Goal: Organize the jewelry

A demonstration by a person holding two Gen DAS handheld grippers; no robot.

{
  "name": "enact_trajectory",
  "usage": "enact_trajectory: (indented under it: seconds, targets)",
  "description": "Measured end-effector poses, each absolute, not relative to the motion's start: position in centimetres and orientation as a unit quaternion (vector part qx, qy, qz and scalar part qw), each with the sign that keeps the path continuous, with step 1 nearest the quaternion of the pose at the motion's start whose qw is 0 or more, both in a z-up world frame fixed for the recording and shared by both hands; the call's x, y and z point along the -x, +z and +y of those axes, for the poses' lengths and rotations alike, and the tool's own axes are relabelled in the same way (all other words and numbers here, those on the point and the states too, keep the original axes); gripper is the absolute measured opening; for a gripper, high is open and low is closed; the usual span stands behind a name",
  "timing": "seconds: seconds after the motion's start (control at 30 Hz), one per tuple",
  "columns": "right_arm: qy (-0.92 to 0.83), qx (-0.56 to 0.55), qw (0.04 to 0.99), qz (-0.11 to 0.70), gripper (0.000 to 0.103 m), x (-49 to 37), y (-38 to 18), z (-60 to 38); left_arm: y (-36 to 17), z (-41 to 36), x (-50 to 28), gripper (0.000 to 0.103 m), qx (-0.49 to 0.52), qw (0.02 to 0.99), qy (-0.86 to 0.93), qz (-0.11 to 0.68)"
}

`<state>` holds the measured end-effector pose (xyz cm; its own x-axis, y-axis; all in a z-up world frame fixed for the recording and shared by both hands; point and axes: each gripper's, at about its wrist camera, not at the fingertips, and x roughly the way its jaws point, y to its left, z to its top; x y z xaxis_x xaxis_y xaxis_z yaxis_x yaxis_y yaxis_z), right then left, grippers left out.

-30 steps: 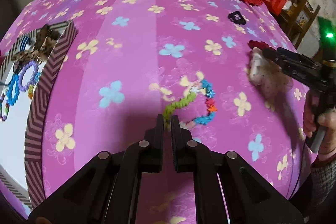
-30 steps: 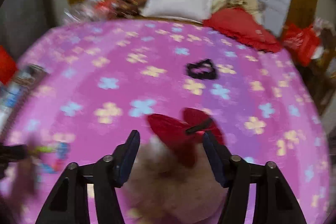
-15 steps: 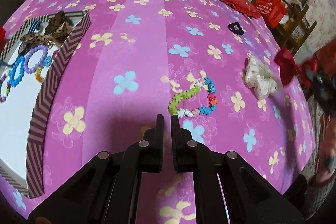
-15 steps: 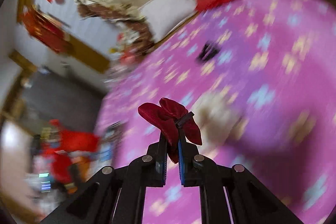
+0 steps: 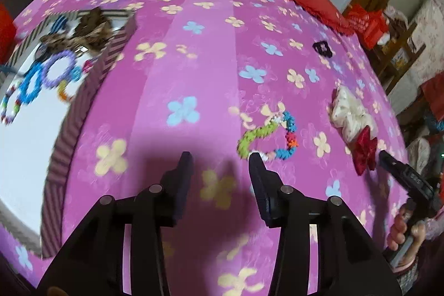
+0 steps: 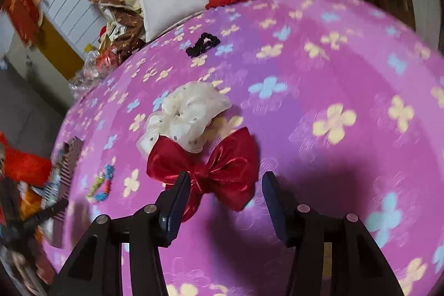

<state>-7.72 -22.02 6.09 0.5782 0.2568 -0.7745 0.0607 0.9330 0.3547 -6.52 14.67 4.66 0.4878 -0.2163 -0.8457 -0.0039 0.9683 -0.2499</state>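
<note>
A red satin bow (image 6: 211,171) lies on the pink flowered bedspread against a white dotted scrunchie (image 6: 188,113). My right gripper (image 6: 226,176) is open, its fingers on either side of the bow's near edge. My left gripper (image 5: 220,160) is open and empty, just short of a multicoloured bead bracelet (image 5: 269,136). The left wrist view also shows the bow (image 5: 365,150), the scrunchie (image 5: 351,113) and the right gripper (image 5: 384,156) at far right. A black hair tie (image 6: 204,43) lies farther back.
A striped-rim white box (image 5: 69,113) at left holds bead bracelets (image 5: 44,76) and a leopard-print bow (image 5: 83,29). Pillows and a red cushion (image 5: 313,2) lie at the bed's head. A wooden rack (image 5: 399,52) stands beyond the right bed edge.
My right gripper, shut on the red bow half a second ago, has opened and the bow now lies on the bedspread by the scrunchie. My left gripper has gone from shut to open.
</note>
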Motion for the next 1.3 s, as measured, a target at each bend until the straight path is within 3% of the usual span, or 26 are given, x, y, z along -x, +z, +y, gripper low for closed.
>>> enact_trajectory:
  seconds: [0.23,0.43,0.6,0.63,0.67,0.7,0.73,0.8,0.83,0.87,0.9,1.3]
  targets:
    - [0.075,-0.091,0.897,0.427,0.051,8.4,6.6,-19.9,4.1,10.2,2.9,0.041,0.003,0.867,-0.088,0.491]
    - [0.076,0.003,0.895,0.439,0.051,6.4,5.0,-16.5,2.2,8.3,0.6,0.041,-0.034,0.849,-0.129,0.512]
    - [0.068,0.011,0.892,0.446,0.052,5.9,4.1,-16.5,1.6,6.8,0.8,0.041,-0.061,0.843,-0.145,0.515]
    - [0.067,0.009,0.892,0.447,0.052,5.9,4.1,-16.6,1.6,6.7,0.9,0.040,-0.063,0.842,-0.146,0.516]
    - [0.064,0.008,0.892,0.446,0.052,5.9,4.1,-16.6,1.6,6.5,1.1,0.027,-0.069,0.843,-0.140,0.515]
    - [0.062,0.007,0.893,0.446,0.048,5.9,4.1,-16.5,1.7,6.2,1.4,0.012,-0.076,0.844,-0.137,0.512]
    - [0.063,0.006,0.894,0.444,0.045,6.1,4.2,-16.5,1.7,6.1,1.6,0.012,-0.074,0.842,-0.140,0.516]
    - [0.060,0.008,0.895,0.441,0.026,6.5,4.5,-16.2,2.0,6.0,2.1,0.012,-0.066,0.844,-0.135,0.514]
    - [0.060,0.006,0.895,0.443,0.025,6.7,4.6,-16.3,2.4,6.2,2.6,0.012,-0.061,0.849,-0.131,0.508]
    - [0.060,-0.006,0.894,0.443,0.017,7.2,4.8,-16.6,2.9,6.7,3.1,0.012,-0.048,0.853,-0.128,0.503]
    - [0.059,-0.012,0.894,0.444,0.002,7.5,5.0,-16.8,3.6,7.3,3.8,0.012,-0.031,0.858,-0.128,0.496]
    - [0.077,-0.004,0.909,0.409,0.001,12.1,9.7,-12.4,11.5,19.1,11.2,0.012,0.093,0.907,-0.084,0.402]
